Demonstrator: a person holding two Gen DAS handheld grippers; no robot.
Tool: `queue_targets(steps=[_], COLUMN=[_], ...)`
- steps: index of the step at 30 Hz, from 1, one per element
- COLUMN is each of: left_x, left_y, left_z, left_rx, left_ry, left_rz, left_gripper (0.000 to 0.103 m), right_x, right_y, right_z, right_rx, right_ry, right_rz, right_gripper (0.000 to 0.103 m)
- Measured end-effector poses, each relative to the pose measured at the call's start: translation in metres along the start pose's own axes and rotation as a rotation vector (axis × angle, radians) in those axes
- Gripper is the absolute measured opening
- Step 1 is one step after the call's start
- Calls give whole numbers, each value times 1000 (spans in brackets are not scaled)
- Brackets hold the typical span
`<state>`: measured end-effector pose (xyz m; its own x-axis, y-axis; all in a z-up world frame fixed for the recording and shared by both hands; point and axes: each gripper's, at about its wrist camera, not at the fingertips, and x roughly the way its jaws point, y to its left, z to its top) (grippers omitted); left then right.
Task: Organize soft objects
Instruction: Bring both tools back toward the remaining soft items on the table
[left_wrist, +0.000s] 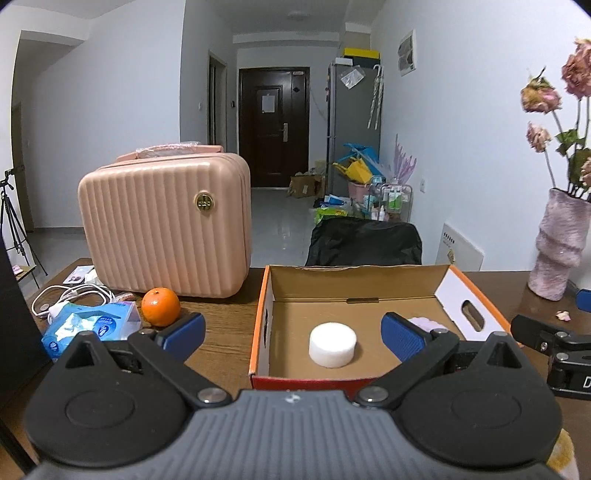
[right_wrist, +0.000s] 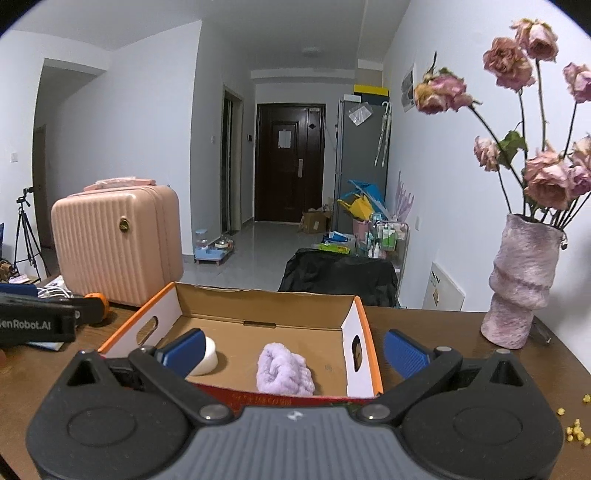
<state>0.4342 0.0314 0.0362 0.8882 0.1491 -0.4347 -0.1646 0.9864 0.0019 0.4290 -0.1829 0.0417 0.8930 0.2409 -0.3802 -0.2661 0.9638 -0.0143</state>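
A lilac towel (right_wrist: 285, 370) and white sponge (left_wrist: 332, 344) lie apart in the box (left_wrist: 354, 283) on a brown table (left_wrist: 218, 325). Both grippers (left_wrist: 293, 332) (right_wrist: 293, 350) gape wide, empty. Suitcase (left_wrist: 166, 225) left, vase (right_wrist: 519, 284) right; hallway door (right_wrist: 290, 162) behind.

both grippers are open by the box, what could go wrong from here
1. The vase of dried flowers stands on the table just right of the right gripper; a swing that way might tip it.
2. The orange sits loose beside the left gripper and could roll if bumped.
3. The box is light cardboard; a finger catching its wall may drag it, shifting the white puck and purple cloth inside.
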Motion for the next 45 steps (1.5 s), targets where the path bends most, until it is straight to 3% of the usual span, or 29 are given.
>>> queue_targets(steps=[25,45], left_x=[-125,-169], left_y=[15,29], left_z=[-45,-96], left_rx=[10,21], left_ry=[-102,-83], left_rz=[-93,-124], left_gripper=[103,103], right_x=[-117,-161], right_y=[19,35], right_z=[-44,-92], right_rx=[-13,-27], right_ry=[-76,-29], right_rz=[27,31], right_gripper=[103,103])
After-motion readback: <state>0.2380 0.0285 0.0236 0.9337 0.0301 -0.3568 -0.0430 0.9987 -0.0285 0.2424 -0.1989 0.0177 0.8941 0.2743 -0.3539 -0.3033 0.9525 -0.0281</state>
